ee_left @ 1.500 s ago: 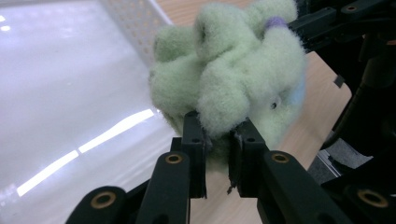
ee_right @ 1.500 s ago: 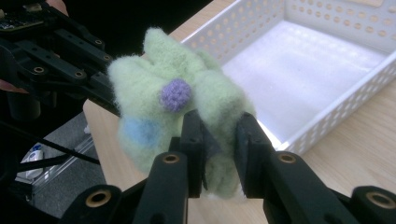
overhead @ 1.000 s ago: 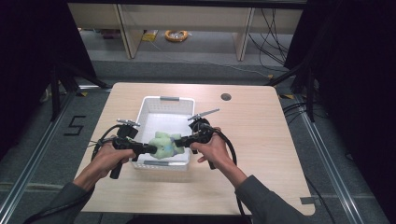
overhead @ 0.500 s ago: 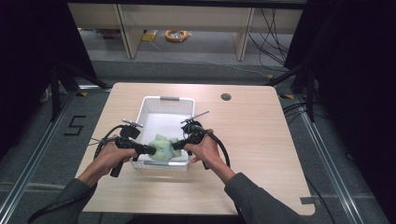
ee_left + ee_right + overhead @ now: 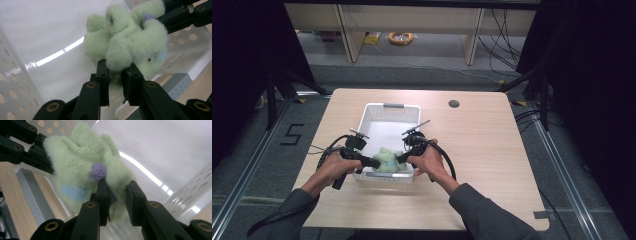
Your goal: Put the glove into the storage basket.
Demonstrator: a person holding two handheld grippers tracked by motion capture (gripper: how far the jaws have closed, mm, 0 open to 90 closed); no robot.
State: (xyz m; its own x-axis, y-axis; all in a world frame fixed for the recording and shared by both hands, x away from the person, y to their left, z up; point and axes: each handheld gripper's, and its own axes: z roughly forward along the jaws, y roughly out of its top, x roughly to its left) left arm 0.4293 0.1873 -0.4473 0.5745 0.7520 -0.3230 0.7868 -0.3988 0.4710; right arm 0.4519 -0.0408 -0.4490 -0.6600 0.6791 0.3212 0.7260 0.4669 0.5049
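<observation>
Plush: a pale green toy [image 5: 385,159] with a purple pompom and a blue patch, held between both grippers, low inside the near end of the basket; I cannot tell whether it touches the floor.
Left gripper [image 5: 373,162]: jaws nearly closed, pinching the plush's fluff on its left side.
Right gripper [image 5: 401,158]: jaws clamped on a limb of the plush, just below the pompom.
Basket [image 5: 392,106]: white, perforated walls, standing mid-counter.
Counter [image 5: 492,145]: light wood, with a round hole [image 5: 454,104] beyond the basket.
</observation>
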